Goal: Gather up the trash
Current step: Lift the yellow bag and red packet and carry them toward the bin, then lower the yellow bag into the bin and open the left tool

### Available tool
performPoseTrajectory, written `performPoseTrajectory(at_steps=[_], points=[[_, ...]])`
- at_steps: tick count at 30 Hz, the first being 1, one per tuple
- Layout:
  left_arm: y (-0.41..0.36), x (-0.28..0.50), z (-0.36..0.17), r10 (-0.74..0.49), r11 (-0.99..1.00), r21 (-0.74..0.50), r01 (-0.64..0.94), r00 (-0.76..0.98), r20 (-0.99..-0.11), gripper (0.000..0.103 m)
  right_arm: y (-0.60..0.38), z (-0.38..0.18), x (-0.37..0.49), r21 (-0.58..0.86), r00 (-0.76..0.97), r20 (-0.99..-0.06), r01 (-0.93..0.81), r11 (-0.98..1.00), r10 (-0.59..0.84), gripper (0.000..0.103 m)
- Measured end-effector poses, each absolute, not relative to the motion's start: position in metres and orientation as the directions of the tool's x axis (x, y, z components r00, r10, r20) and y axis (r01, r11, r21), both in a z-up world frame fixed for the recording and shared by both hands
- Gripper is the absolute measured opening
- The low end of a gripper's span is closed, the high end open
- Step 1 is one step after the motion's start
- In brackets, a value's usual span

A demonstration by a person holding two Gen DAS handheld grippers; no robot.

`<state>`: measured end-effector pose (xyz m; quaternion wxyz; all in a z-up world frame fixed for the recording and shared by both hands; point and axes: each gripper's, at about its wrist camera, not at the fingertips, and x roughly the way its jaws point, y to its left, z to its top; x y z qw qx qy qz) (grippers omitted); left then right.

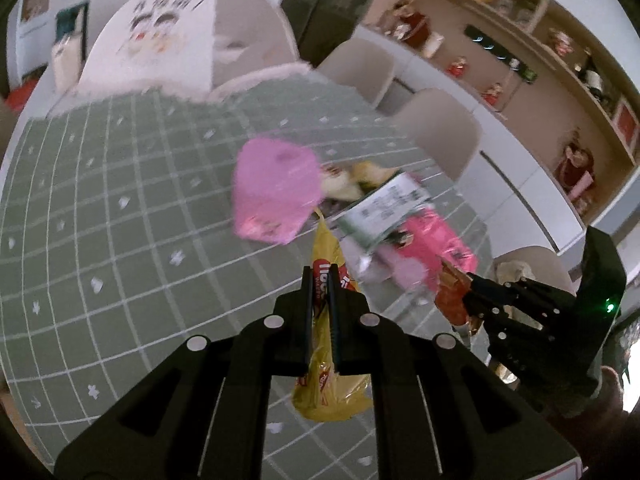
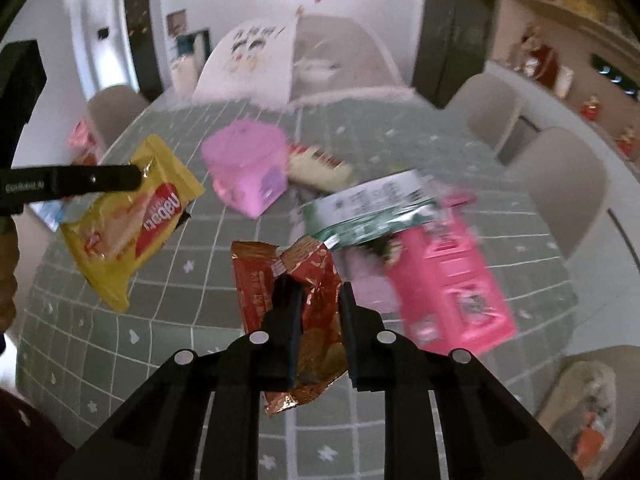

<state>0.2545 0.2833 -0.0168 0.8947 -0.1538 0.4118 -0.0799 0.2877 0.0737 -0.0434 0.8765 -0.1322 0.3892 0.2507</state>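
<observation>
A: Dining room with beige chairs and a wall shelf of figurines; green grid cloth over the desk (image 1: 100, 208).
B: On the desk?
A: Ahead of both grippers, a pink tub (image 2: 246, 166); right of it a white-and-green packet (image 2: 368, 208) across a bright pink packet (image 2: 452, 280); a white-and-red pack (image 2: 320, 166) just behind; all blurred.
B: Left gripper (image 1: 321, 300)?
A: Clamped tight on a yellow wafer wrapper (image 1: 328, 356); wrapper clear of the desk, hanging below the fingers; left of the right gripper in the right wrist view.
B: Right gripper (image 2: 318, 312)?
A: Closed on a crumpled red-and-gold wrapper (image 2: 308, 320); wrapper pinched between the pads, lifted off the cloth, sticking out beyond the fingertips; near the pink packet, apart from it.
</observation>
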Motion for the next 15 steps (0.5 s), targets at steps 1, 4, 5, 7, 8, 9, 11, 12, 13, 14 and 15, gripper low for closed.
performPoseTrajectory(at_steps=[1, 4, 5, 7, 8, 9, 11, 12, 13, 14, 15], points=[[0.275, 0.254, -0.011, -0.277, 0.941, -0.337, 0.036, 0.656, -0.702, 0.007, 0.065, -0.036, 0.284, -0.04, 0.591, -0.736, -0.525, 0.85, 0.33, 0.019], [0.251, 0.255, 0.003, -0.302, 0.94, -0.33, 0.09, 0.67, -0.678, 0.007, 0.042, -0.017, 0.28, -0.047, 0.638, -0.705, -0.477, 0.878, 0.309, 0.019], [0.244, 0.255, 0.005, -0.311, 0.938, -0.33, 0.104, 0.671, -0.673, 0.007, 0.037, -0.013, 0.278, -0.048, 0.649, -0.698, -0.465, 0.884, 0.303, 0.019], [0.226, 0.26, 0.012, -0.337, 0.932, -0.333, 0.14, 0.671, -0.661, 0.007, 0.016, -0.003, 0.273, -0.05, 0.678, -0.677, -0.431, 0.901, 0.286, 0.019], [0.214, 0.264, 0.015, -0.357, 0.927, -0.339, 0.163, 0.667, -0.654, 0.007, 0.011, 0.0, 0.273, -0.053, 0.686, -0.672, -0.42, 0.906, 0.279, 0.019], [0.204, 0.266, 0.017, -0.372, 0.922, -0.344, 0.18, 0.663, -0.649, 0.007, -0.001, 0.005, 0.27, -0.056, 0.7, -0.663, -0.398, 0.916, 0.263, 0.019], [0.184, 0.271, 0.022, -0.4, 0.912, -0.348, 0.216, 0.655, -0.641, 0.007, -0.018, 0.01, 0.267, -0.055, 0.716, -0.652, -0.374, 0.926, 0.25, 0.019], [0.176, 0.271, 0.023, -0.407, 0.91, -0.347, 0.228, 0.653, -0.638, 0.007, -0.029, 0.013, 0.264, -0.055, 0.729, -0.642, -0.354, 0.934, 0.238, 0.019], [0.165, 0.273, 0.025, -0.421, 0.905, -0.346, 0.248, 0.648, -0.635, 0.007, -0.04, 0.016, 0.262, -0.056, 0.737, -0.636, -0.338, 0.94, 0.227, 0.019], [0.154, 0.274, 0.026, -0.435, 0.899, -0.347, 0.267, 0.642, -0.632, 0.007, -0.05, 0.018, 0.261, -0.057, 0.746, -0.63, -0.322, 0.945, 0.216, 0.019], [0.141, 0.276, 0.028, -0.452, 0.891, -0.35, 0.289, 0.633, -0.628, 0.007, -0.059, 0.02, 0.258, -0.06, 0.754, -0.624, -0.309, 0.949, 0.206, 0.019]])
